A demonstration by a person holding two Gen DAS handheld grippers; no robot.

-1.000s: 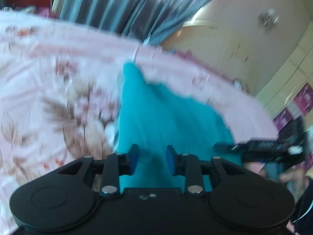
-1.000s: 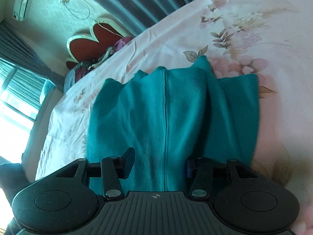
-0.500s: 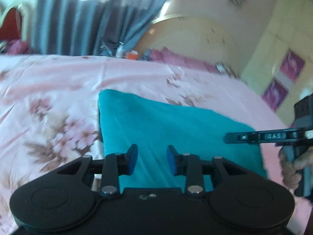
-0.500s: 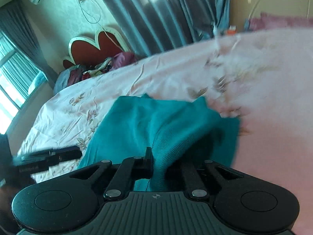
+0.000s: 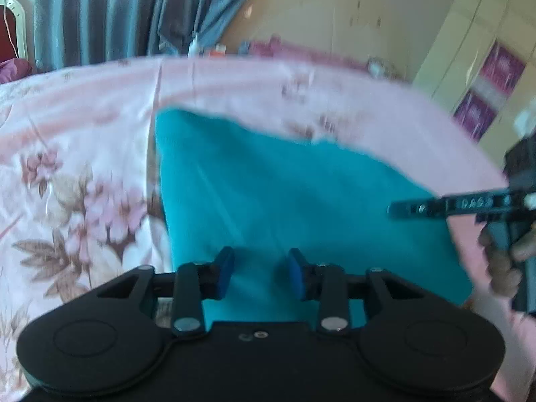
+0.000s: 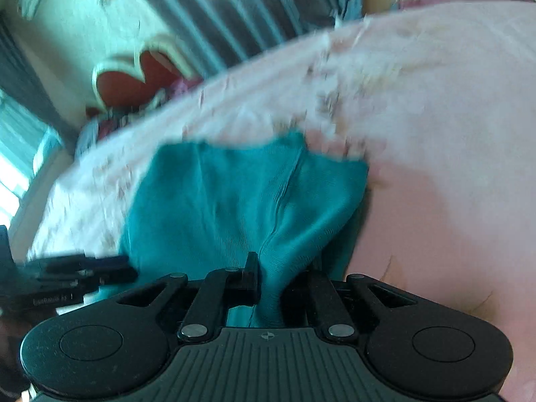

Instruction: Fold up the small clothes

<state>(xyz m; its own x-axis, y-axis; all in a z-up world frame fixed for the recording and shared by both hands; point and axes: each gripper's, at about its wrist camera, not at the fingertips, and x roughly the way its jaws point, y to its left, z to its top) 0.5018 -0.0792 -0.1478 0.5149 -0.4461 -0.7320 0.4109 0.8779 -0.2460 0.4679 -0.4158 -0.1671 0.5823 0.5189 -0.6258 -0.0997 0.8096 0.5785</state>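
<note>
Swung upward since half a second ago: bunched fold of teal garment [image 6: 254, 197] now stretched taut from right gripper [image 6: 268, 284], seam running up centre of right wrist frame. Left wrist view shifted little; cloth [image 5: 284, 194] filling middle of frame on pink floral bed [image 5: 83, 174], far corner toward upper left. Right jaws clenched on gathered fabric at lower centre. Left gripper [image 5: 258, 273] released, blue pads [image 5: 223, 271] apart above cloth, pinching nothing. For a clean fold, probably best: keep pinch firm, carry lifted edge evenly across, lay down flat before letting go, use left jaws to pin near side against sliding.
</note>
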